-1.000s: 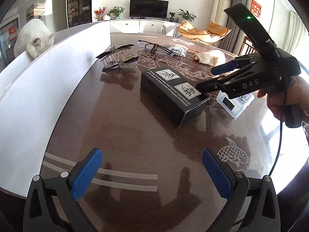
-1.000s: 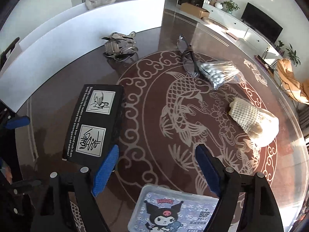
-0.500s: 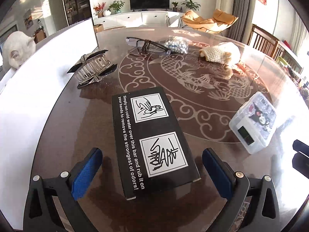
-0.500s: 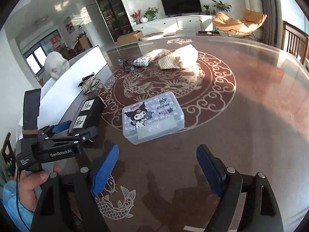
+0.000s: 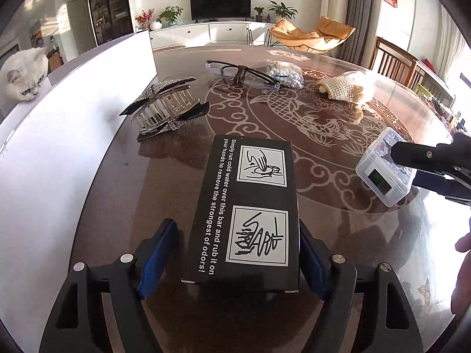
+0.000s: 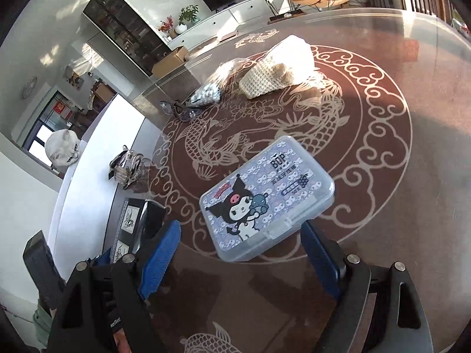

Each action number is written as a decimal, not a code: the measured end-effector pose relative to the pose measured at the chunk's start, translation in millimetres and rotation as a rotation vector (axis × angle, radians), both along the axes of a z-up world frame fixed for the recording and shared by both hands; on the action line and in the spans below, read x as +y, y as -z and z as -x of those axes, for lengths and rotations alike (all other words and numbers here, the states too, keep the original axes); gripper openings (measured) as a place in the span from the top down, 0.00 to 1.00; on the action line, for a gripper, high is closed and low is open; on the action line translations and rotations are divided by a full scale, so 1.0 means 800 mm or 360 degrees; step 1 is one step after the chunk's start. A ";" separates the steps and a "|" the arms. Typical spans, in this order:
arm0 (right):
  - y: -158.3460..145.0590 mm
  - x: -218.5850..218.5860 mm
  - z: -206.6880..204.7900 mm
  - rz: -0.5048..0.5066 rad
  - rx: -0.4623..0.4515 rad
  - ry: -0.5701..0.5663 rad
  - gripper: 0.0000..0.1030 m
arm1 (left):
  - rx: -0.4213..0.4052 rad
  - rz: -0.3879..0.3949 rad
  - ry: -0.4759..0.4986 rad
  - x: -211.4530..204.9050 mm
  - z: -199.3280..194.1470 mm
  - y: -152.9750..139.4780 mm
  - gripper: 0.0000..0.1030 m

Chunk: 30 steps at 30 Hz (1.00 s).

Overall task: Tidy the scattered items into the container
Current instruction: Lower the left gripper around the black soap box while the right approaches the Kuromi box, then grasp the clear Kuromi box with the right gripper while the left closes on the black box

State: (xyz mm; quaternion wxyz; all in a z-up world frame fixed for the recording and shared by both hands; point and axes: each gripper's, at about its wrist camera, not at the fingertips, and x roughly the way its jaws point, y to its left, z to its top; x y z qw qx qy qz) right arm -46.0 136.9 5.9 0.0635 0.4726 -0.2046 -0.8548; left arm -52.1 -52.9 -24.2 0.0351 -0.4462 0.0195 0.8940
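Left claw (image 5: 238,260) gapes wide around the black box (image 5: 245,206); right claw (image 6: 240,254), equally wide, nears the plastic case (image 6: 266,198). Square up, probably, before squeezing.

Count on the table: six loose things, two grippers, one cat.

I see one black box (image 5: 244,214), one clear plastic case (image 6: 266,198), one rhinestone hair claw (image 5: 166,107), one pair of glasses (image 5: 241,72), one bag of white beads (image 5: 284,72) and one cream knitted pouch (image 5: 346,89). I count two grippers: left gripper (image 5: 235,253), right gripper (image 6: 240,254). One white cat (image 5: 22,78) looks on.
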 end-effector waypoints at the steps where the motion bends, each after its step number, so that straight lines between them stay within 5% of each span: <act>1: 0.001 0.004 0.004 0.0008 -0.0014 0.0052 0.18 | 0.0002 0.0006 -0.0006 0.001 0.000 0.000 0.24; 4: 0.006 0.000 0.010 0.0058 -0.0080 0.0197 0.17 | 0.0001 0.0005 -0.0021 0.000 0.001 0.000 0.22; 9: 0.005 -0.036 0.033 -0.0179 -0.0091 0.0351 0.17 | -0.0009 0.0000 -0.0039 -0.002 0.003 0.002 0.18; 14: 0.009 -0.056 0.046 -0.0413 0.0036 0.0172 0.19 | -0.0054 0.0002 -0.0068 -0.005 0.008 0.006 0.00; 21: 0.010 -0.019 0.016 -0.0428 0.0177 -0.0091 0.36 | -0.0058 0.0003 -0.0067 -0.005 0.007 0.006 0.00; 25: 0.012 -0.002 0.003 -0.0363 0.0253 -0.0247 0.34 | -0.0058 0.0004 -0.0068 -0.005 0.007 0.006 0.00; 30: 0.013 -0.019 0.008 -0.0560 0.0227 -0.0309 0.33 | -0.0058 0.0004 -0.0067 -0.005 0.007 0.006 0.00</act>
